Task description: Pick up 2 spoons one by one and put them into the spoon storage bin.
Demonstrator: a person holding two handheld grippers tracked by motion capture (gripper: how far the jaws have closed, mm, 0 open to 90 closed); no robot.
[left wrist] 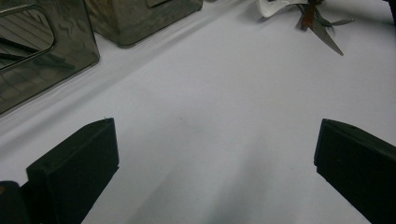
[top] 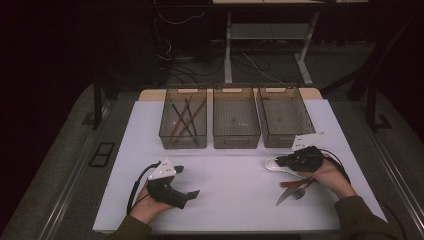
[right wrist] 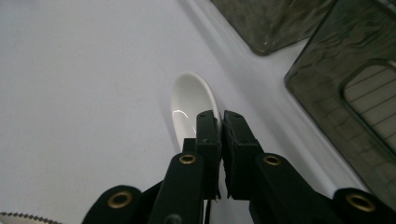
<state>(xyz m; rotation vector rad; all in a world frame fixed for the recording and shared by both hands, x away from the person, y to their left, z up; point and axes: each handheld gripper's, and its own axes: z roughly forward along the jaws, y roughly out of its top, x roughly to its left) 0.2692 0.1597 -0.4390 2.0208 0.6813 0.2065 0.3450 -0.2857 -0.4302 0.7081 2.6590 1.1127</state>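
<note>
Sorting cutlery into the three bins (top: 236, 125), by the look of it. Right gripper (right wrist: 219, 122) clamped nearly flat on the white spoon (right wrist: 189, 100), near right on the table (top: 225, 185), beside knife (top: 286, 195) and fork (top: 302, 190). Left gripper (left wrist: 215, 154) gaping, empty, near left. Next, probably: lifting clear toward a far bin. Spoon handle hidden behind jaws.

A glossy white spoon (right wrist: 189, 102) lay on the plain white desk (top: 235, 190), beside three smoky grey translucent bins (top: 236, 122) and black gripper fingers (right wrist: 208, 135).
</note>
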